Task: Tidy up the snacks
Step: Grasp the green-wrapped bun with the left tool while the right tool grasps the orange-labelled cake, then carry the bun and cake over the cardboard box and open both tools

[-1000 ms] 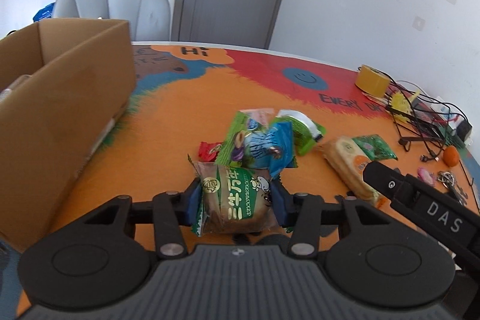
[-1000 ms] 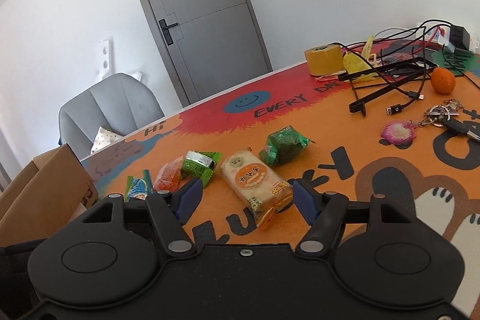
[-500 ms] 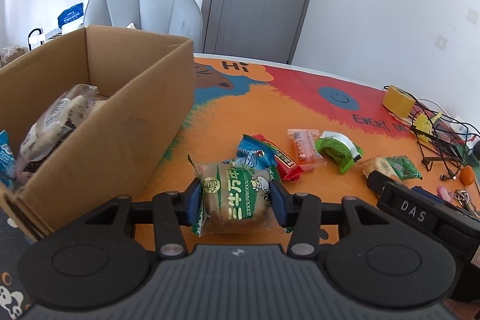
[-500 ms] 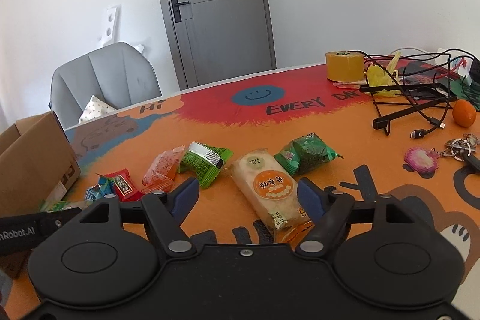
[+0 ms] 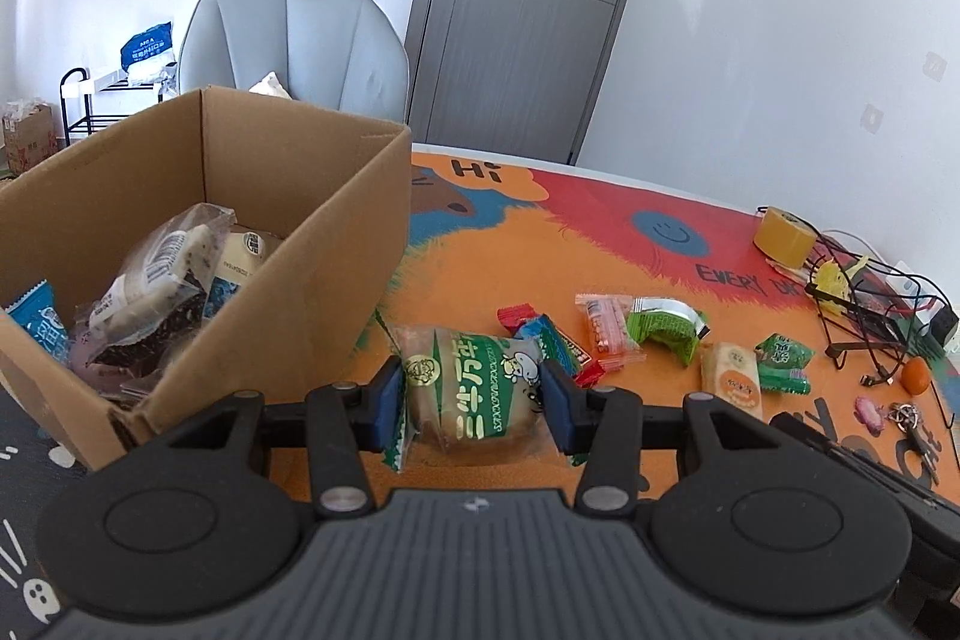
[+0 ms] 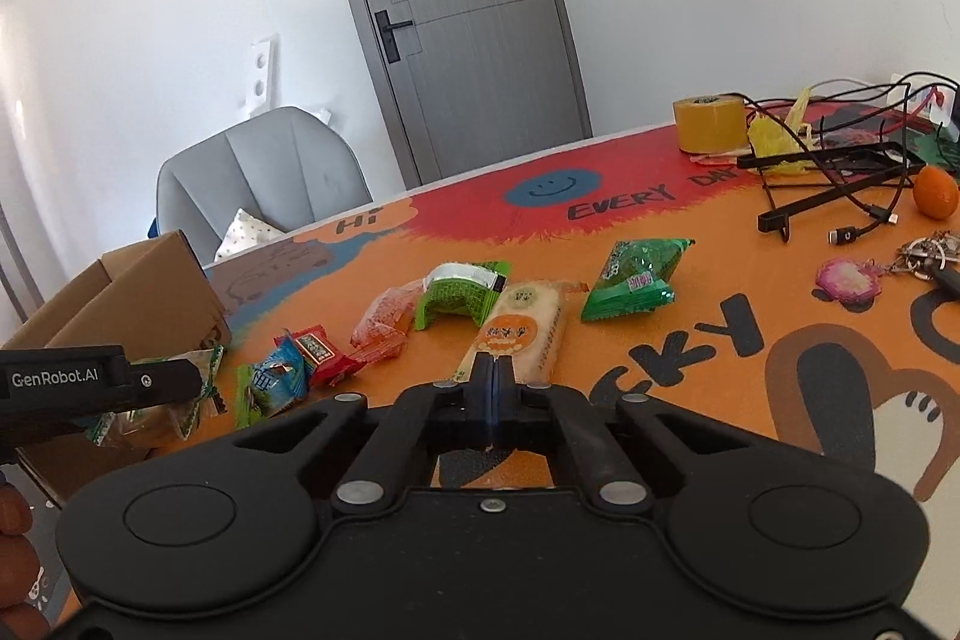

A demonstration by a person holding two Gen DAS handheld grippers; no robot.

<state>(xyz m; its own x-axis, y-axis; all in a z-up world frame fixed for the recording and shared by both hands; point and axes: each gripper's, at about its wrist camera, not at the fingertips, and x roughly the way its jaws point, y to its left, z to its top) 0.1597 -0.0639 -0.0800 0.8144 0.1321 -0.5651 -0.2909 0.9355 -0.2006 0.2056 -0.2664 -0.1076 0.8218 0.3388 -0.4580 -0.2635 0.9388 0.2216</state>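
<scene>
Between left gripper (image 5: 474, 400) pads, green-labelled bun packet (image 5: 471, 391)

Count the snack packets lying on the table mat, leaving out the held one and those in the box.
6: blue-green packet nearest the box, red candy beside it, orange packet, curved green packet, long cracker pack, green packet farthest right. More may be hidden beneath them.
</scene>
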